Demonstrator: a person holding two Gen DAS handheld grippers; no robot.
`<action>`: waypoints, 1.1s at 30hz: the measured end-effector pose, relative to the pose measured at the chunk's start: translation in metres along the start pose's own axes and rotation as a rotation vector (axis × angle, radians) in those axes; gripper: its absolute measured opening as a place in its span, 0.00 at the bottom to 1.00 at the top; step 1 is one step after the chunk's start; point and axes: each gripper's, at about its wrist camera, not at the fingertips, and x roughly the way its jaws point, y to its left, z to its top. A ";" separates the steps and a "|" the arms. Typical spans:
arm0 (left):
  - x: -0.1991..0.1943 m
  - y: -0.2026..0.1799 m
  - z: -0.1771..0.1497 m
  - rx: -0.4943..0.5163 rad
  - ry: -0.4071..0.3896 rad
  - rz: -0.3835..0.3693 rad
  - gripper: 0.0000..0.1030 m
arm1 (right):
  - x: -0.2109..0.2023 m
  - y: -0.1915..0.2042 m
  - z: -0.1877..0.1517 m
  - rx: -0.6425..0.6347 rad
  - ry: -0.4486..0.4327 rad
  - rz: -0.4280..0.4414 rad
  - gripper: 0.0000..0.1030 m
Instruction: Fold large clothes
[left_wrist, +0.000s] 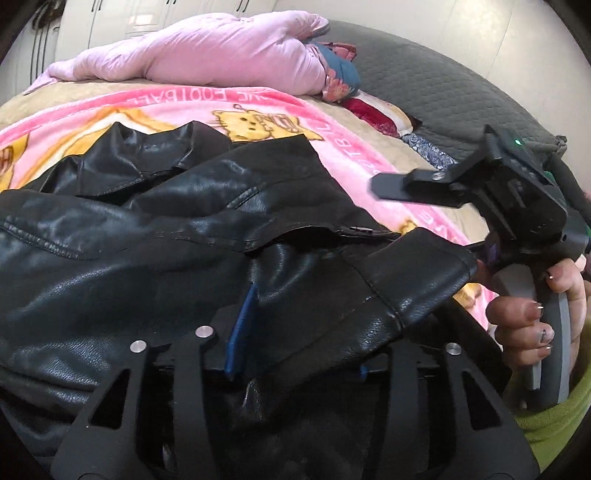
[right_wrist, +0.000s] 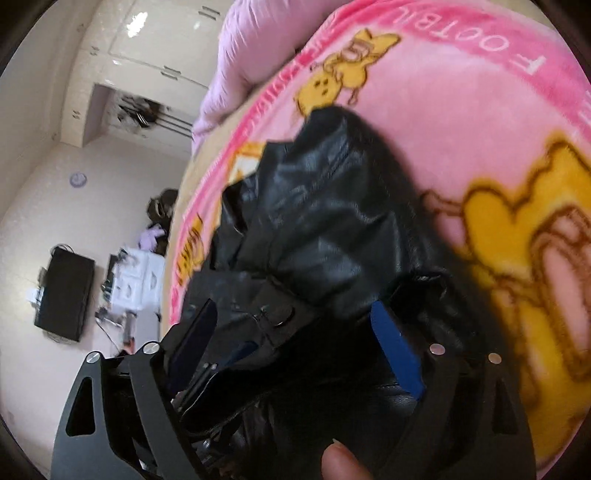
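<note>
In the left wrist view, the black jacket fills the lower frame on the pink blanket; the left gripper is partly parted with jacket leather between its pads. At right a hand holds the right gripper. In the right wrist view, the right gripper stands wide, jacket lying loose between its pads.

We are seeing soft, even indoor light, with pale sheen glinting off the crinkled black leather jacket and glare shining on the glossy white wardrobe doors. Both fisheye views are bending the scene and darkening into black corners. The right wrist view is smearing with motion blur, especially across the pink cartoon-printed fleece blanket.
</note>
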 end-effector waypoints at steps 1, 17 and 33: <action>-0.002 0.000 -0.002 0.003 0.002 0.003 0.42 | 0.001 0.004 -0.001 -0.019 -0.004 -0.011 0.69; -0.126 0.066 0.008 -0.180 -0.229 0.030 0.91 | -0.020 0.074 -0.004 -0.381 -0.199 0.001 0.12; -0.092 0.177 0.041 -0.453 -0.178 0.202 0.87 | 0.003 0.067 0.052 -0.456 -0.282 -0.150 0.10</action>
